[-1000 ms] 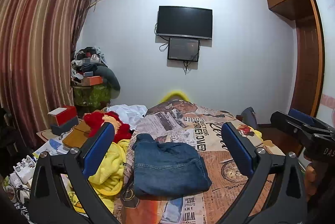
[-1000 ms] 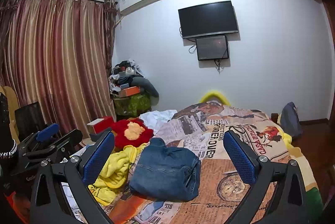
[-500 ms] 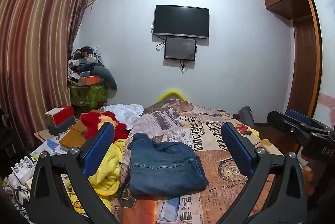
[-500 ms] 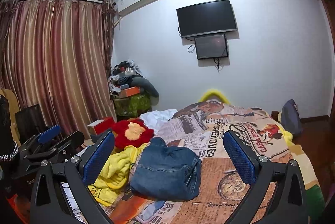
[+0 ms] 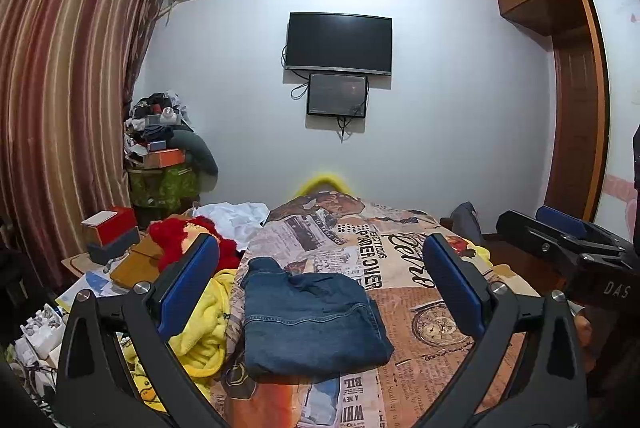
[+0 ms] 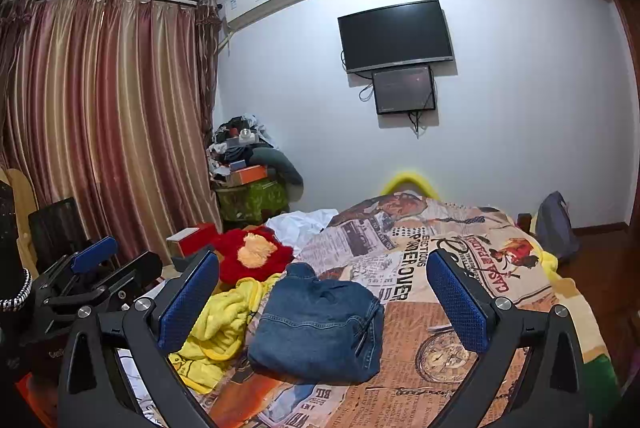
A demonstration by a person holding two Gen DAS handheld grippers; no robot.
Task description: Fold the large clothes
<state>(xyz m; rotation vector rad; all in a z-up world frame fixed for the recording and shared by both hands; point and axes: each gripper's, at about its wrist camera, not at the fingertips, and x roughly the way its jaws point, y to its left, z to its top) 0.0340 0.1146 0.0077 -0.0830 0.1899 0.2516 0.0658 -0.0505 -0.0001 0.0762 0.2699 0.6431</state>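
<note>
Folded blue jeans (image 5: 310, 320) lie in a compact stack on the newspaper-print bedspread (image 5: 420, 280); they also show in the right wrist view (image 6: 320, 324). My left gripper (image 5: 320, 288) is open and empty, held above and short of the jeans. My right gripper (image 6: 324, 296) is open and empty too, also raised short of the jeans. The right gripper shows at the right edge of the left wrist view (image 5: 560, 240). The left gripper shows at the left of the right wrist view (image 6: 92, 276).
A yellow garment (image 5: 204, 324) and a red plush cushion (image 5: 184, 240) lie left of the jeans, white cloth (image 5: 236, 218) behind. Boxes (image 5: 110, 232) and clutter fill the left side. A wardrobe (image 5: 576, 88) stands right, a TV (image 5: 338, 42) on the far wall.
Both cameras have pulled back and tilted up slightly, so the jeans sit a little lower and further off. The jeans have not moved. Both grippers stay open.
</note>
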